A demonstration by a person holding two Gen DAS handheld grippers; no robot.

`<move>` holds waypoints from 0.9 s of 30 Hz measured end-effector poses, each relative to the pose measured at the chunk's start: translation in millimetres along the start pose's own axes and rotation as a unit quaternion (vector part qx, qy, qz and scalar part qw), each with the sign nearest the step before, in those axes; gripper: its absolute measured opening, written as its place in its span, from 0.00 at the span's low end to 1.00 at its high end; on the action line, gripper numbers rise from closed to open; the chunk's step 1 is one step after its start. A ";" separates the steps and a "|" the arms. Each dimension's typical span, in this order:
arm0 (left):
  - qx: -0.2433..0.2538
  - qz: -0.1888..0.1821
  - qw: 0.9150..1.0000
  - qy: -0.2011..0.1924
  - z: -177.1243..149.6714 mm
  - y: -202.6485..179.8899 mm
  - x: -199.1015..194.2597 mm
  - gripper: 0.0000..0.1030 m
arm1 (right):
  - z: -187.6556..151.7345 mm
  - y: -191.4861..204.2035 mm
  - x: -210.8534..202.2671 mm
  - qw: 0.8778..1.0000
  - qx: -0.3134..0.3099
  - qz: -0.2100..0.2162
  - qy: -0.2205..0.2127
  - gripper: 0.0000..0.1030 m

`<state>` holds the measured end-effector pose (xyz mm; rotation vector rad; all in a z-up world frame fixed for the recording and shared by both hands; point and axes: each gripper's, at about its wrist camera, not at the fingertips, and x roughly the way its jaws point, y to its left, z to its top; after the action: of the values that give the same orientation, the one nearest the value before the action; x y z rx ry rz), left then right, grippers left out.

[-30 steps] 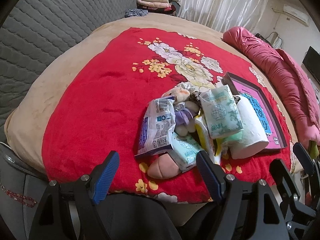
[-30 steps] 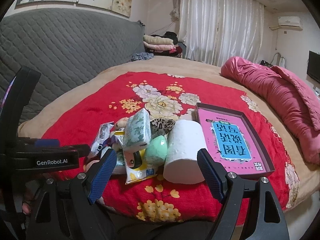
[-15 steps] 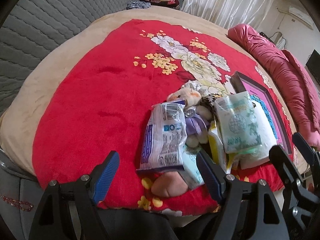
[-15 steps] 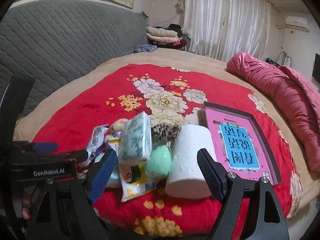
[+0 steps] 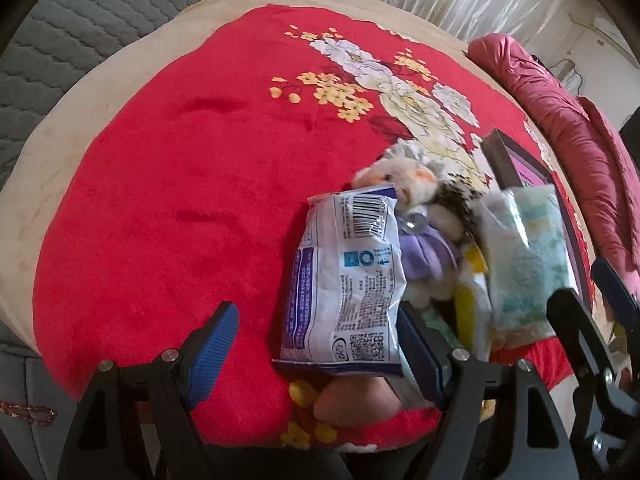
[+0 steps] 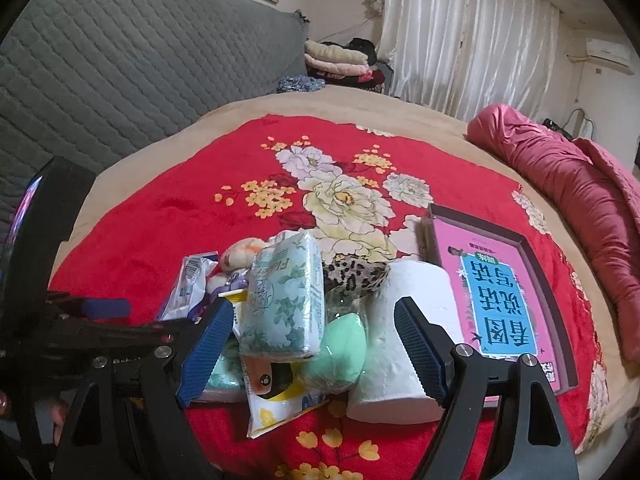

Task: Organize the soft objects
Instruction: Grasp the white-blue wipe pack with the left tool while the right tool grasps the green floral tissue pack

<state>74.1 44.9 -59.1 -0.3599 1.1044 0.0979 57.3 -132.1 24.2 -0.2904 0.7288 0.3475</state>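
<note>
Soft things piled on the blanket (image 6: pixel 160 216).
The box (image 6: pixel 532 264) holds a pink book (image 6: pixel 496 300); left gripper (image 5: pixel 316 344) and right gripper (image 6: pixel 312 344) hover wide open, empty.

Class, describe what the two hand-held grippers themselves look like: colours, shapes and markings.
Each gripper has two black angular arms with silver screw heads, ending in blue ribbed pads. The left gripper and right gripper look alike. In the right wrist view, the left gripper's black body shows faint white lettering, too blurred to read.
</note>
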 end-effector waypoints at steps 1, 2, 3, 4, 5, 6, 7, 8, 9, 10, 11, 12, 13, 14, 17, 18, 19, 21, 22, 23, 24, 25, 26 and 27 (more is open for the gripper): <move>0.000 -0.004 1.000 0.001 2.1 1.3 2.8 0.76 | 0.5 0.6 1.8 1.000 -0.001 0.001 0.001 0.81; 0.001 -0.006 1.000 0.001 2.7 2.1 4.1 0.76 | 0.9 1.0 3.6 1.000 -0.001 0.000 0.001 0.81; 0.001 -0.006 1.000 0.002 3.2 3.0 5.5 0.76 | 1.7 1.1 5.7 1.000 -0.002 -0.001 0.002 0.81; 0.001 -0.007 1.000 0.005 3.8 3.1 7.9 0.74 | 3.0 1.5 8.6 1.000 -0.003 -0.002 0.002 0.81; 0.001 -0.010 1.000 0.008 4.3 3.4 11.3 0.70 | 3.2 2.0 9.2 1.000 -0.003 -0.004 0.002 0.81; 0.000 -0.011 1.000 0.011 4.1 3.7 12.3 0.67 | 4.0 2.5 10.7 1.000 -0.003 -0.005 0.001 0.81; -0.002 -0.015 1.000 0.014 4.5 4.3 15.2 0.65 | 5.4 3.3 13.2 1.000 -0.004 -0.005 0.001 0.81; -0.004 -0.016 1.000 0.014 4.9 4.5 16.2 0.64 | 6.3 4.2 15.5 1.000 -0.006 -0.006 0.002 0.81; -0.007 -0.021 1.000 0.012 5.7 5.6 17.2 0.63 | 7.3 5.3 17.6 1.000 -0.008 -0.007 0.003 0.81; -0.008 -0.023 1.000 0.013 5.7 6.3 17.4 0.62 | 8.1 6.8 21.1 1.000 -0.011 -0.009 0.004 0.81; -0.013 -0.027 0.999 0.013 7.1 7.8 18.5 0.60 | 8.2 7.8 22.3 1.000 -0.013 -0.010 0.005 0.81; -0.016 -0.031 0.999 0.013 7.7 8.7 18.8 0.60 | 8.5 9.3 24.9 1.000 -0.017 -0.013 0.007 0.81; -0.017 -0.033 0.999 0.012 8.2 9.4 19.7 0.60 | 8.4 10.9 27.5 1.000 -0.021 -0.018 0.007 0.81; -0.016 -0.034 0.999 0.012 9.2 9.5 21.0 0.59 | 8.1 12.6 30.4 0.999 -0.026 -0.021 0.008 0.81; -0.019 -0.038 0.999 0.011 10.5 9.9 23.8 0.58 | 6.4 15.9 36.0 0.999 -0.037 -0.023 0.010 0.70; -0.020 -0.040 0.999 0.008 10.3 10.3 23.8 0.58 | 6.0 16.9 36.9 0.999 -0.040 -0.024 0.009 0.60; -0.020 -0.040 0.999 0.006 9.9 10.4 23.5 0.57 | 5.4 17.6 38.0 0.999 -0.044 -0.023 0.009 0.56; -0.022 -0.041 0.999 0.000 8.4 10.9 22.1 0.56 | 3.7 18.4 39.1 0.999 -0.049 -0.014 0.010 0.39; -0.021 -0.040 0.999 -0.004 7.5 10.6 21.0 0.56 | 2.8 18.3 39.6 0.999 -0.052 -0.011 0.010 0.38; -0.017 -0.038 0.999 -0.012 6.5 9.4 19.1 0.55 | 2.0 16.9 39.2 0.999 -0.051 -0.009 0.008 0.35; -0.011 -0.037 0.999 -0.020 5.6 7.9 16.1 0.55 | 1.5 15.4 38.1 0.999 -0.048 -0.007 0.006 0.31; -0.008 -0.038 0.999 -0.025 4.4 6.7 13.3 0.54 | 1.6 12.5 36.1 0.999 -0.043 -0.003 0.002 0.30; -0.006 -0.039 0.999 -0.032 3.8 5.6 9.9 0.54 | 2.0 10.1 33.7 0.999 -0.037 0.000 -0.002 0.28; -0.005 -0.040 0.999 -0.036 3.9 5.2 7.5 0.54 | 2.5 7.3 31.5 0.999 -0.032 0.003 -0.007 0.27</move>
<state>79.5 50.4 -65.5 -0.4057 1.0172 0.0456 77.7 -118.1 3.2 -0.3462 0.7067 0.3779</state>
